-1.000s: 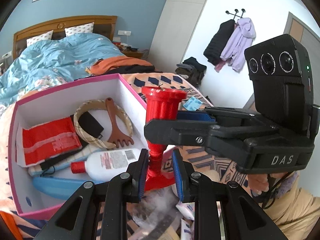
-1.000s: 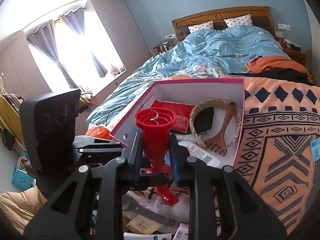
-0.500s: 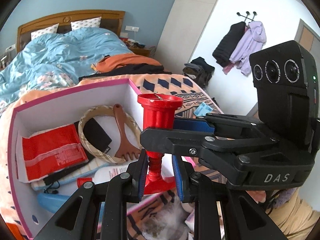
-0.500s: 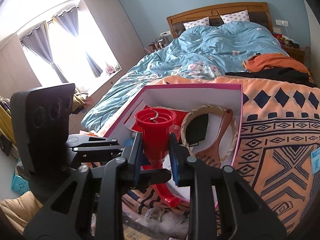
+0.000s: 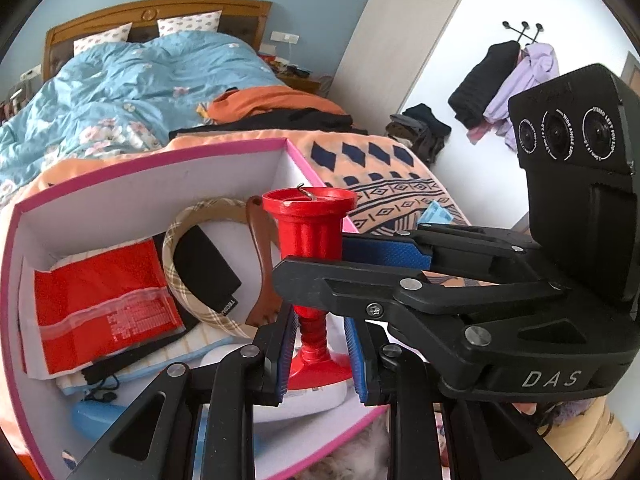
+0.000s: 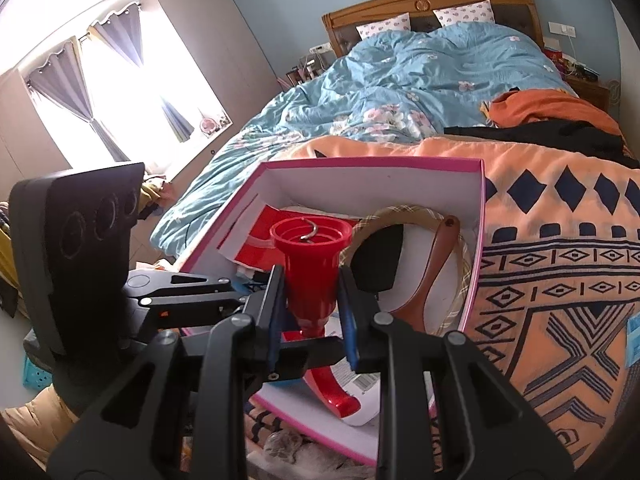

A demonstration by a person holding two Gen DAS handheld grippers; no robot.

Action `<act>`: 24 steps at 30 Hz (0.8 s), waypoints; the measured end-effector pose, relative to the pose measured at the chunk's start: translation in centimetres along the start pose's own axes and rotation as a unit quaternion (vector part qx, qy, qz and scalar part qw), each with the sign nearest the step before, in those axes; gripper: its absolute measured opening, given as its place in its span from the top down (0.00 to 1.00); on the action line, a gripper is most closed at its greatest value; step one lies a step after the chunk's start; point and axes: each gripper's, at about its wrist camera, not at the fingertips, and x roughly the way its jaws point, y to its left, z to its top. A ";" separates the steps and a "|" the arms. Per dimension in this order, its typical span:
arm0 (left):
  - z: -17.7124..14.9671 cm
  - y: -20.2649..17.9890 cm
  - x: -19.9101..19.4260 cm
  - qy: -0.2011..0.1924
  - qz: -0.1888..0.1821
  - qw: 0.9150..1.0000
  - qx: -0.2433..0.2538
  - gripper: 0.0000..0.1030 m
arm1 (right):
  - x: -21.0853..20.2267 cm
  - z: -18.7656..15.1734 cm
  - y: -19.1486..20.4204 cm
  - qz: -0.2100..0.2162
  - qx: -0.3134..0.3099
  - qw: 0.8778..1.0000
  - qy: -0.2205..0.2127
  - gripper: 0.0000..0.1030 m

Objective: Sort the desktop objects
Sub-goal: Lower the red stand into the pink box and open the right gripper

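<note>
Red candlestick held two-handed over pink box

Red candlestick [image 5: 310, 240] hangs upright above the near right part of the pink box [image 5: 152, 160], which sits on the patterned orange blanket [image 6: 560, 272]. Going left to right inside the box: red packet [image 5: 100, 296] by the left wall, plaid hoop [image 5: 208, 208] with a black pouch [image 5: 204, 272] in the middle, brown wooden rake [image 5: 260, 256] just beside the candlestick. A white bottle [image 5: 312, 398] lies along the near edge, under the candlestick's base.

Left gripper [image 5: 320, 354] is clamped on the thin lower stem, just above the flared base. Right gripper [image 6: 310, 318] is clamped higher up, on the tapering cup, coming in from the other side, so the two cross at roughly a right angle. Both sets of pads press on red plastic; neither is slack.

Key relation: long axis runs near vertical, cup end up, base end down towards the box floor. Both grippers are equally on it; the left has the end that lands first. Likely step: lower or lay it into the box. Free floor looks tight, and the base sits over the bottle, so it may land crooked or tip once released.
</note>
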 end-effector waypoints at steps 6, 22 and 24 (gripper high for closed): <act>0.6 0.8 1.1 0.012 0.007 1.000 -0.012 0.77 | 1.3 0.6 -0.7 -0.010 -0.003 1.000 0.015 0.74; 2.5 2.7 4.0 0.047 0.042 0.997 -0.034 0.77 | 6.1 3.0 -2.6 -0.072 -0.010 0.994 0.082 0.74; 2.8 3.3 4.2 0.047 0.046 0.997 -0.041 0.77 | 6.8 3.2 -3.1 -0.098 -0.006 0.991 0.089 0.73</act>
